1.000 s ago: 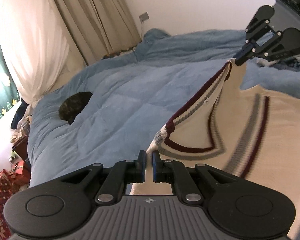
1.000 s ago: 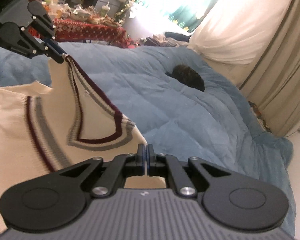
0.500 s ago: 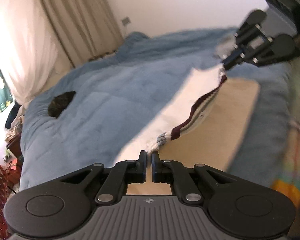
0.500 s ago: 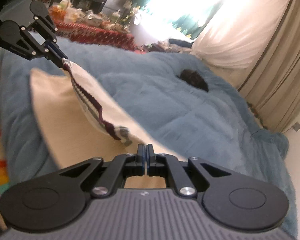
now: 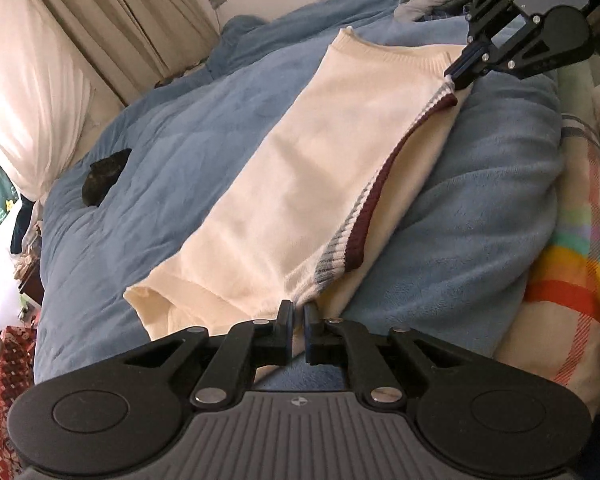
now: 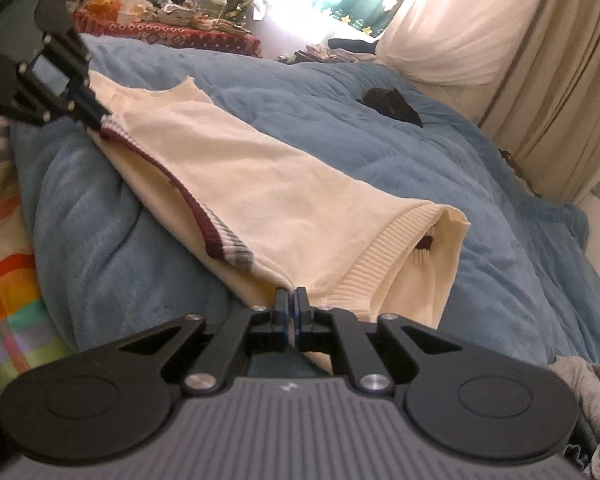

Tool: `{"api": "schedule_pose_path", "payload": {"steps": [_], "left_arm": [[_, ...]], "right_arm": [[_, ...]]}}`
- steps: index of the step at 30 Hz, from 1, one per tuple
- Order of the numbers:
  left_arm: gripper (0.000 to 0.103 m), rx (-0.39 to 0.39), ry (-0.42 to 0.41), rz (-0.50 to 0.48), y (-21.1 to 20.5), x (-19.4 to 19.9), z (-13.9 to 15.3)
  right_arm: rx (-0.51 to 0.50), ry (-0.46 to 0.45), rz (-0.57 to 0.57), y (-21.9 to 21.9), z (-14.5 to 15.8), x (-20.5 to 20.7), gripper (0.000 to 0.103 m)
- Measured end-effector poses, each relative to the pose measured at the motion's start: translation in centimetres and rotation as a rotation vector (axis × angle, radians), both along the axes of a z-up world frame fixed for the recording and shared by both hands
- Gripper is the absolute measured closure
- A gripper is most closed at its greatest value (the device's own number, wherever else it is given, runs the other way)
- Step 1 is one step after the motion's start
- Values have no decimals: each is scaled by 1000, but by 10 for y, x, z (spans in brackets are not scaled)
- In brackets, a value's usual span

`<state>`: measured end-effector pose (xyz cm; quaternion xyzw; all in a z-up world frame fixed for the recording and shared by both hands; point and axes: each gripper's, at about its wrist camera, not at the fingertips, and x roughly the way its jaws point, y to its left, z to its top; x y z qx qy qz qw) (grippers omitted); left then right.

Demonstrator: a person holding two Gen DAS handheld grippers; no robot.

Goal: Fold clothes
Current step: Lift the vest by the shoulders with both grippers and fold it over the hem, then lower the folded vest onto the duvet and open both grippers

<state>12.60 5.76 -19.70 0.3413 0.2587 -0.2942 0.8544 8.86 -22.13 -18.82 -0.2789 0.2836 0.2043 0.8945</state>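
Observation:
A cream knitted sweater (image 5: pixel 320 168) with maroon and grey trim lies folded in a long band on the blue duvet (image 5: pixel 160 184). My left gripper (image 5: pixel 296 308) is shut on one end of the sweater's near edge, low over the bed. At the other end of that edge my right gripper (image 6: pixel 291 294) pinches the sweater (image 6: pixel 284 200), and its jaws are opening slightly with the fabric still between them. Each gripper shows in the other's view: the right gripper (image 5: pixel 456 78) at the striped trim, the left gripper (image 6: pixel 98 120) likewise.
A dark object (image 5: pixel 104 178) lies farther back on the duvet. A rainbow-checked blanket (image 5: pixel 568 280) hangs at the bed's near side. Curtains (image 5: pixel 112 28) and a cluttered table (image 6: pixel 172 28) stand beyond the bed. Grey clothing (image 6: pixel 588 396) lies at the right.
Both grippers came down and toward the bed's near side, bringing the lifted neckline edge with them. The sweater, hanging open before, now lies folded over itself on the duvet.

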Motion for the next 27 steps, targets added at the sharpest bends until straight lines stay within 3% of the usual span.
{"api": "schedule_pose_path", "payload": {"steps": [4, 7, 9, 11, 13, 18, 21, 27], "left_arm": [[96, -73, 61, 55, 10, 0, 10], [85, -145, 111, 113, 27, -1, 23], [82, -199, 128, 170, 40, 1, 32], [78, -263, 148, 238, 56, 6, 41], [73, -336, 178, 322, 72, 13, 45], [70, -391, 273, 434, 93, 22, 32], [61, -397, 280, 474, 95, 22, 26], [58, -444, 322, 530, 104, 29, 19]], "right_arm": [[49, 23, -31, -11, 8, -3, 98], [92, 35, -70, -25, 19, -4, 96], [127, 38, -119, -38, 26, -5, 92], [181, 43, -189, -54, 31, -1, 77], [238, 55, -261, -70, 34, 2, 75], [326, 99, -377, -96, 28, 12, 72], [373, 136, -422, -106, 21, 19, 71], [436, 197, -483, -110, 10, 35, 71]]}}
